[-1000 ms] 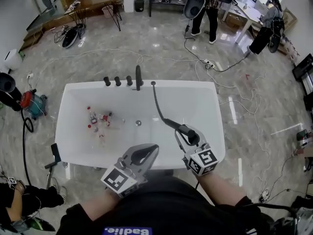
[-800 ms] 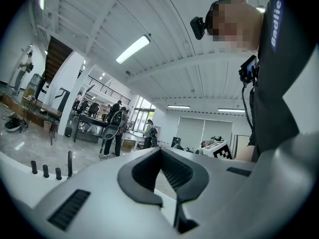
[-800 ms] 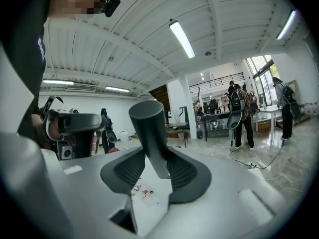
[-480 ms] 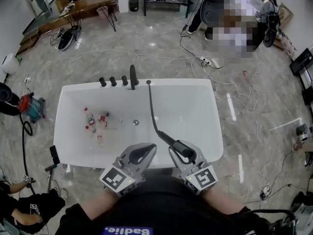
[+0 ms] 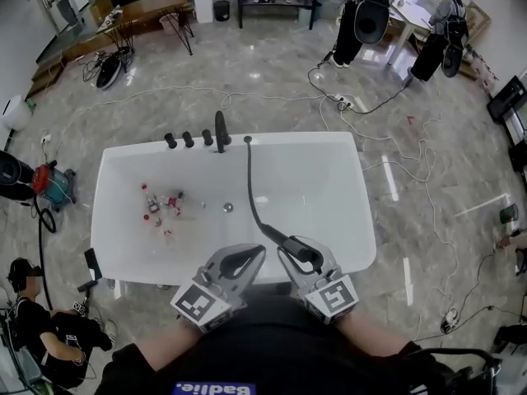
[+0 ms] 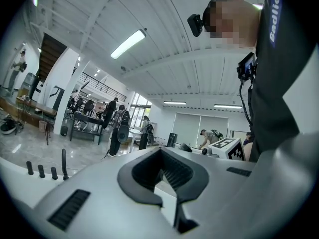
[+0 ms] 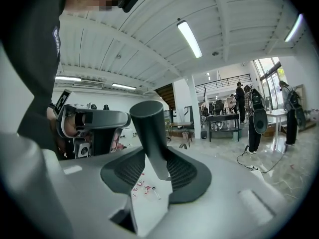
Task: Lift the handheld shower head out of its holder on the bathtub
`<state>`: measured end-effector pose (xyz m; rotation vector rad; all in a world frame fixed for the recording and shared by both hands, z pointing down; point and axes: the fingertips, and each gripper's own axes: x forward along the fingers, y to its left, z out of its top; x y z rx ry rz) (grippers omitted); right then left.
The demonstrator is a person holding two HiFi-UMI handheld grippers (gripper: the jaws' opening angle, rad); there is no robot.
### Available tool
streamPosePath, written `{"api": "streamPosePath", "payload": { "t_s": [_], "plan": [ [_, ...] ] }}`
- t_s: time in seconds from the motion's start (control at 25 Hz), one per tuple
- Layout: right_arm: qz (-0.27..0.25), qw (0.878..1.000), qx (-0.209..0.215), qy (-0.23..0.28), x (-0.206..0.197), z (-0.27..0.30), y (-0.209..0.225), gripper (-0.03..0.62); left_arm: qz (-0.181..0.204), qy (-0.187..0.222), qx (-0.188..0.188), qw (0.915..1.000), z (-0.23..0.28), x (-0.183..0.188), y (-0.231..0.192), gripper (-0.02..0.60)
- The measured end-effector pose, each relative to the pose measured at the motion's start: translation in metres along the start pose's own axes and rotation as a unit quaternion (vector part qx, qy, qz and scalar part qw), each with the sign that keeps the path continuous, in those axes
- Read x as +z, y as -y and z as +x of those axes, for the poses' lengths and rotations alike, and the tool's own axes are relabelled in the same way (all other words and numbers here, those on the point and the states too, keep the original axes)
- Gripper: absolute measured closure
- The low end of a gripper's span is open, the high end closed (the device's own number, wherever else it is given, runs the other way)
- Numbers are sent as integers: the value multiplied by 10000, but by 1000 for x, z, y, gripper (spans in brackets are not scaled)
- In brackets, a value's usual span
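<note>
Left end of the bathtub (image 5: 99,220): a handful of small red-and-white bottles (image 5: 160,204) lie on the tub floor, not involved. The far rim carries three faucet knobs (image 5: 188,139) and the spout (image 5: 219,130). Just right of the spout the hose (image 5: 249,179) comes out of a rim fitting, which I take to be the holder end, and runs across the basin toward the near rim. Left gripper (image 5: 258,249) hovers over the near rim, fingers (image 6: 175,173) together at the tips with nothing between them. It's idle, parked just beside the right one, probably to be clear of the hose. Right gripper (image 5: 303,253) does the work: its fingers are clamped on the shower head (image 5: 288,243) at the dark handle (image 7: 149,133), which stands up between the ribbed pads. Gripping the handle rather than the hose makes sense: it's the rigid part, less chance of slip. The shower head sits over the near rim, well apart from the far-rim fitting, so the lift-out reads as done. The hose is curved, not taut, so there's slack. Risk from here: hose drag if it's pulled further.
</note>
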<state>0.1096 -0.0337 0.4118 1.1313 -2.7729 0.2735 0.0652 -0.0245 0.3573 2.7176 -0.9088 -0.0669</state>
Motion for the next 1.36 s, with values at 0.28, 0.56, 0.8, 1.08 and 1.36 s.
{"api": "streamPosePath", "payload": {
  "t_s": [0.28,0.56,0.8,1.08,1.36],
  "plan": [
    [55,10000,55,-24,-2,1,-1,462,17,20,44,10000,-2,0,4,581],
    [61,10000,6,-53,2,0,1,462,65,31,75,9999,-4,2,6,581],
    [38,9999,-68,-121,4,3,5,462,78,44,89,9999,-5,3,5,581],
    [38,9999,11,-130,6,4,4,462,98,27,58,9999,-3,2,7,581],
    [142,9996,-35,-227,6,5,8,462,70,20,118,9999,-4,6,2,581]
  ]
}}
